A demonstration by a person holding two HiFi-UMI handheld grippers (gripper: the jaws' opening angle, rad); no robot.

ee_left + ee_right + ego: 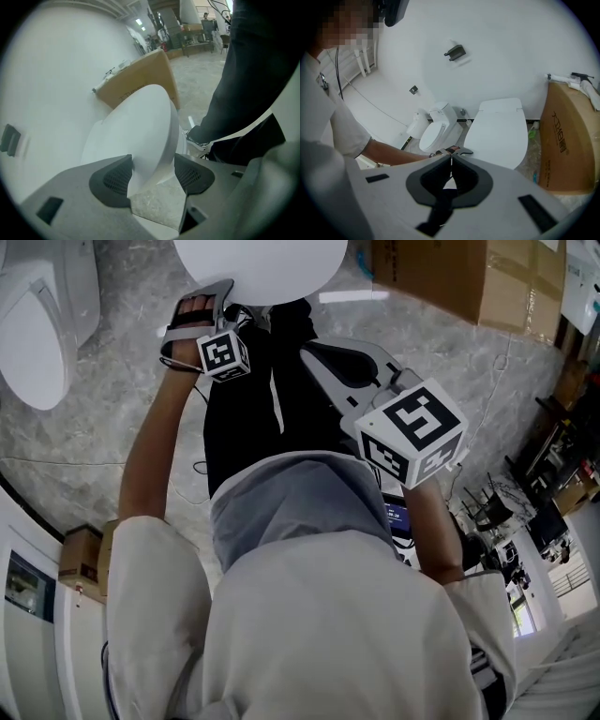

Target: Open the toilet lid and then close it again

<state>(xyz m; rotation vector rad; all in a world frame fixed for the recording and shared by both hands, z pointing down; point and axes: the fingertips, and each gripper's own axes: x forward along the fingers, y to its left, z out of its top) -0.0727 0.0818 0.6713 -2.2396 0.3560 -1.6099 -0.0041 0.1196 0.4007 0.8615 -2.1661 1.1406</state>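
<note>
Hold is had on the white oval plastic toilet lid (145, 126) by the left gripper (152, 171), whose jaws are pressed on either side of the front rim; the lid is raised at a tilt. In the head view it is cut off by the top edge. The right gripper (451, 161) is held apart from it, jaws closed together on nothing. A brown cardboard box (569, 140) is seen beside the toilet, a second white toilet (433, 131) on the other side, and a black trouser leg (253, 84) near the lid.
</note>
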